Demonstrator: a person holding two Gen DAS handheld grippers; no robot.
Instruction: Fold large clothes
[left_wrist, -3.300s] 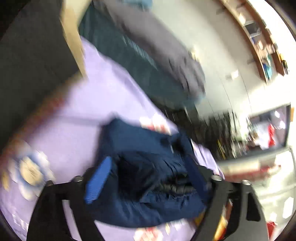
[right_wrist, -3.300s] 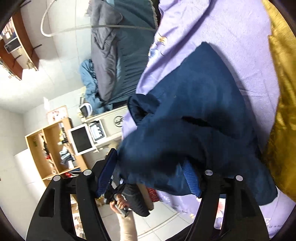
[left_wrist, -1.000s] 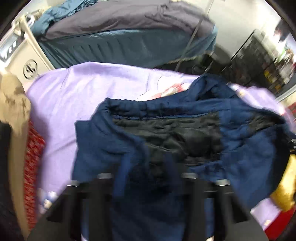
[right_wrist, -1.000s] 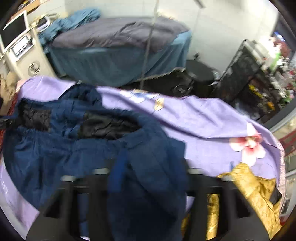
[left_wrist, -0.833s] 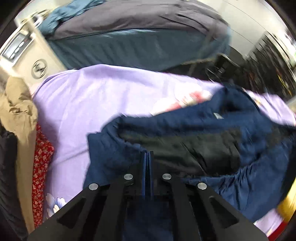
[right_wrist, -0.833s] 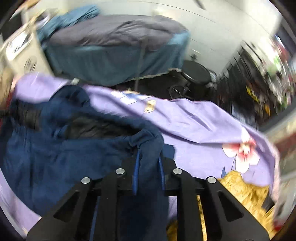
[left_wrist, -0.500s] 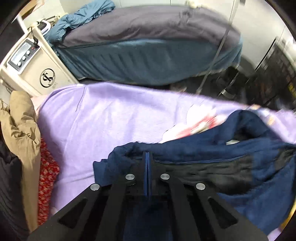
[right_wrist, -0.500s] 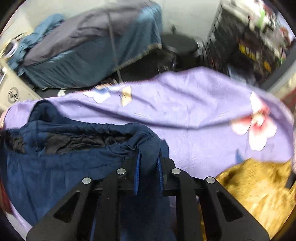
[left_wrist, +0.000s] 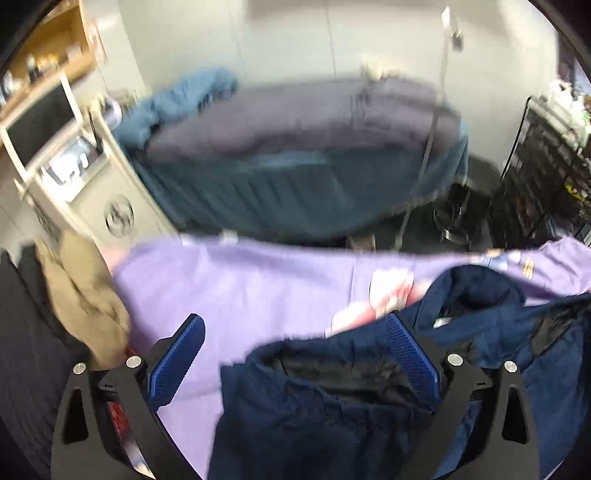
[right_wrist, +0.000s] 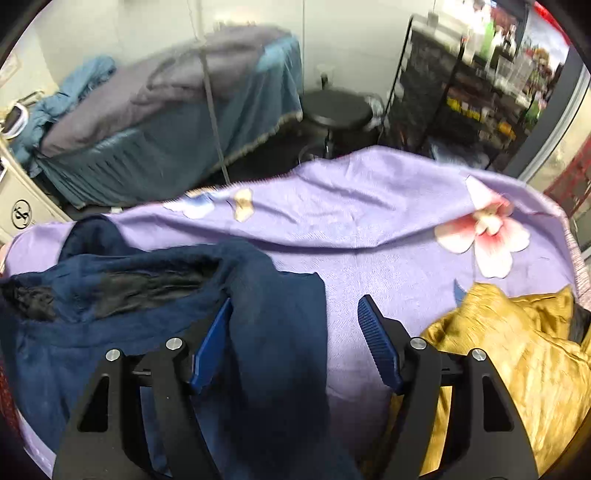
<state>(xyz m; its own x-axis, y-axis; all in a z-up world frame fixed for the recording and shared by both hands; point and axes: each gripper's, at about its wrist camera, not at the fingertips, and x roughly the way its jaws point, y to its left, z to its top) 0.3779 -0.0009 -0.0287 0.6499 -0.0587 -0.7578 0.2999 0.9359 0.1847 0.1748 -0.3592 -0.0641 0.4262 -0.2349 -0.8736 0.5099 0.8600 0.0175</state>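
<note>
Gaping wide over the navy jacket, both hand-held grippers, gripping nothing.

A lilac sheet with printed flowers covers the bed. A gold garment lies crumpled at its right edge; a tan garment lies heaped at its left edge. Beyond the far edge stands a couch with a teal skirt and a grey cover. Left of it is a beige machine; right of it a black stool and a dark shelf rack.
</note>
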